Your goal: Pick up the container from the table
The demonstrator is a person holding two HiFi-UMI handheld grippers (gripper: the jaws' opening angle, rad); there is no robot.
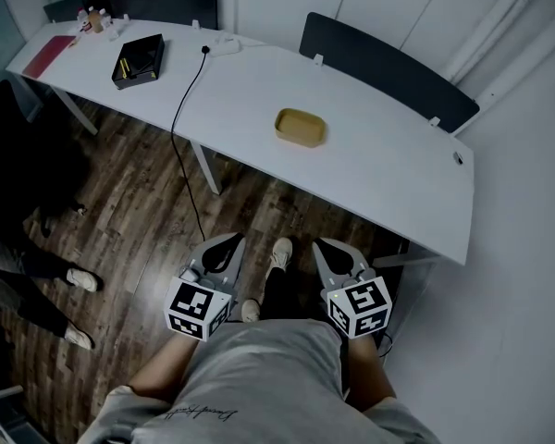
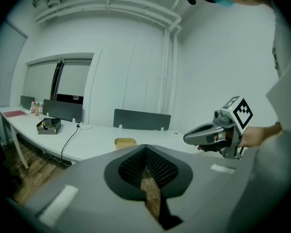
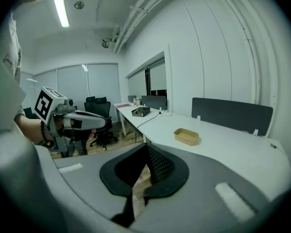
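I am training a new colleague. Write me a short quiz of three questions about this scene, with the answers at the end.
1. True or false: the tan container sits between the jaws of the right gripper.
2. Where are both grippers held? A) directly over the container; B) over the wooden floor, short of the white table; C) resting on the table top.
3. Fill in the word: the jaws of the left gripper are ____, with nothing between them.

Key: 1 false, the container lies alone on the table; 2 B; 3 shut.
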